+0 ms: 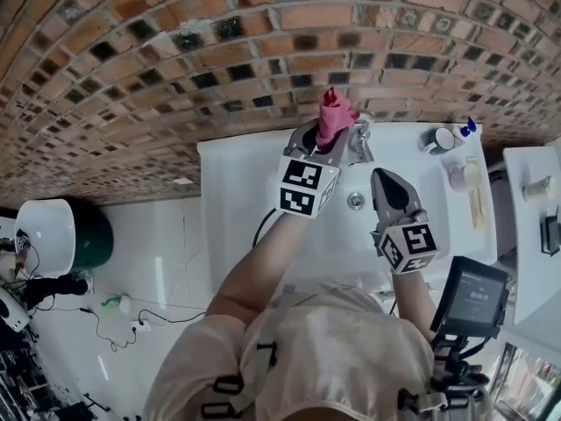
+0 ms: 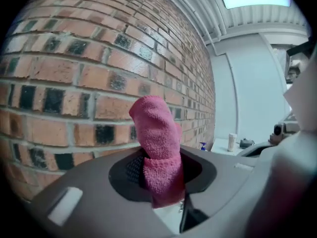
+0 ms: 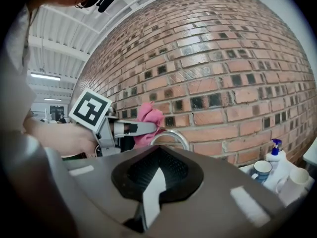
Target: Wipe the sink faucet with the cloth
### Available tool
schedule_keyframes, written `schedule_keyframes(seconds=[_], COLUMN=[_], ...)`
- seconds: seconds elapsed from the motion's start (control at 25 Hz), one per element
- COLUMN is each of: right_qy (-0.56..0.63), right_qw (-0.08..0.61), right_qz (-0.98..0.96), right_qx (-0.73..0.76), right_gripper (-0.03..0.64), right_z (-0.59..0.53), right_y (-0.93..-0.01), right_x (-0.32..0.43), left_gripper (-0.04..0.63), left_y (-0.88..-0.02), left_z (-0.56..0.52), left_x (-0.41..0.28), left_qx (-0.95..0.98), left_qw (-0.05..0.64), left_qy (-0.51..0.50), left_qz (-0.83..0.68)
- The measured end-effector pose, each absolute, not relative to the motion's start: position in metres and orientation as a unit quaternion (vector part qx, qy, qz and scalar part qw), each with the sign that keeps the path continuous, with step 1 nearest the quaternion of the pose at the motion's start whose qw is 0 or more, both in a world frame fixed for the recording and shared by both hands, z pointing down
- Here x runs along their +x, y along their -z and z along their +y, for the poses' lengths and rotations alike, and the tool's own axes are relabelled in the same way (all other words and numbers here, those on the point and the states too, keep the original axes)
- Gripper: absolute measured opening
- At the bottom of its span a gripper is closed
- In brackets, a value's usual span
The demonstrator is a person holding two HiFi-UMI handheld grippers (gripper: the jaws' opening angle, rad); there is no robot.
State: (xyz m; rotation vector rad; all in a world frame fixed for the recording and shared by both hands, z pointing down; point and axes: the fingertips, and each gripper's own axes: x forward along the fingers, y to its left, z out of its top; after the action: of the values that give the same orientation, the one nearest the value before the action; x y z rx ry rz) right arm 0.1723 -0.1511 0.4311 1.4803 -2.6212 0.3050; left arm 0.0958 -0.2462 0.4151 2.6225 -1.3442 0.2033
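My left gripper is shut on a pink cloth, which sticks up out of its jaws at the back of the white sink. The cloth sits right beside the chrome faucet, on its left side. In the left gripper view the cloth stands folded between the jaws before the brick wall. The right gripper view shows the faucet's arch with the cloth at its left end. My right gripper hovers over the basin with a narrow gap between its jaws, nothing in it.
The brick wall runs close behind the faucet. A mug, a blue-capped bottle and a white cup stand on the right of the sink counter. The drain lies mid-basin. A dark device hangs at lower right.
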Motion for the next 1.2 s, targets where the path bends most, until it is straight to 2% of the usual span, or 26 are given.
schedule_keyframes(seconds=[0.36,0.56,0.84,1.0,1.2], right_qy=[-0.119,-0.127,-0.142,-0.135,-0.084], right_qw=[0.066,0.069,0.075,0.072,0.055], right_qz=[-0.841,-0.838,-0.836,-0.836,-0.848], right_qx=[0.523,0.526,0.525,0.527,0.52], right_gripper=[-0.011,-0.011,-0.011,-0.011,-0.009], right_z=[-0.142,-0.147,-0.16,-0.163,-0.165], right_y=[-0.444,-0.451,-0.465,-0.463,-0.436], right_x=[0.212,0.217,0.223,0.222,0.211], left_gripper=[0.115,0.115,0.115,0.115,0.115], left_y=[-0.444,-0.488,-0.548,-0.548,-0.477], left_z=[-0.251,-0.259,-0.263,-0.258,-0.257], left_x=[0.175,0.184,0.186,0.185,0.183], left_qx=[0.91,0.899,0.881,0.884,0.906], left_qw=[0.152,0.225,0.264,0.246,0.179], left_qy=[-0.089,-0.106,-0.174,-0.187,-0.122], left_qz=[-0.376,-0.362,-0.352,-0.35,-0.363])
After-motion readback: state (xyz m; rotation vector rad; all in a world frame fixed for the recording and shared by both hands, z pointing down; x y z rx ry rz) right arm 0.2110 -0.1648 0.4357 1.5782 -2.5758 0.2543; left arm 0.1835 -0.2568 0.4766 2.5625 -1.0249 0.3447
